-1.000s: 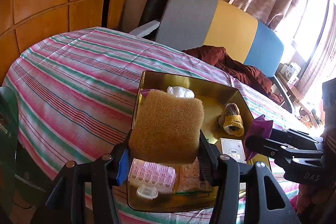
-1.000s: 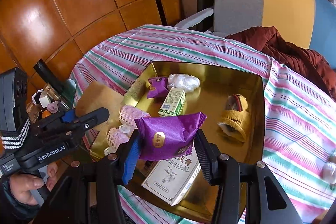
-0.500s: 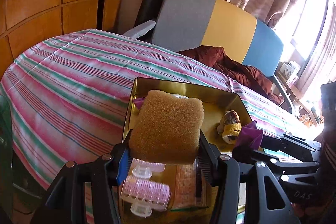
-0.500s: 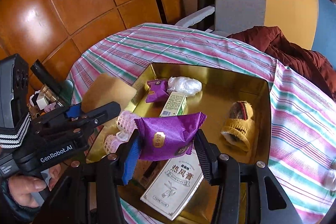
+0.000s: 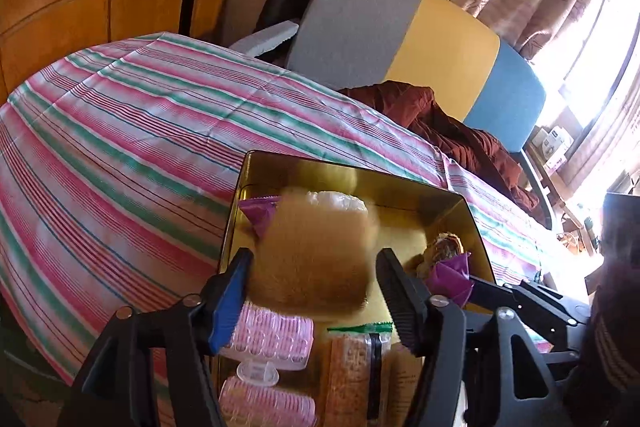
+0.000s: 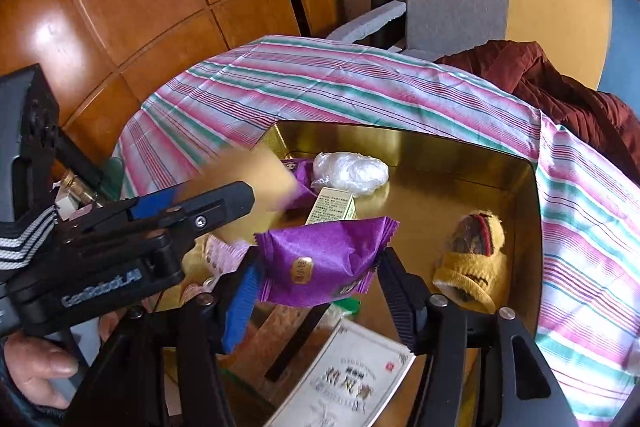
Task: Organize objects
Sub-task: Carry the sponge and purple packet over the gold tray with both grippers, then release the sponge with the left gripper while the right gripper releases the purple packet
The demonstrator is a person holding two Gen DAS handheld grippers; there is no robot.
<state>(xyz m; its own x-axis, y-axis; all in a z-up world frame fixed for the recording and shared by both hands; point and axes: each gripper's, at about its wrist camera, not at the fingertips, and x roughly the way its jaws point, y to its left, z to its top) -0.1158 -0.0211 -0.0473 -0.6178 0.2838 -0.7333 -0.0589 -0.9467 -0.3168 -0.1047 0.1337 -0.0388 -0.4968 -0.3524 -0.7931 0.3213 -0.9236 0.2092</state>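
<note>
1. Left gripper [image 5: 312, 301]: jaws spread, released; blurred tan sponge [image 5: 316, 259] between them, contact unclear.
2. Right gripper [image 6: 316, 301]: jaws clenched on purple packet [image 6: 324, 263].
3. Gold tray [image 6: 524, 211] ahead of both: pink rollers [image 5: 272, 339] below left jaws; white wad [image 6: 350, 173], green box [image 6: 332, 207], yellow knit slipper [image 6: 472, 259] beyond right jaws; white printed box [image 6: 352, 379] under them.

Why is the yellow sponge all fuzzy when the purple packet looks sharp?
In the left wrist view the sponge is smeared by motion blur between the open left gripper. In the right wrist view it is a blurry tan patch too, while the packet, pinched in the right gripper, stays crisp.
</note>
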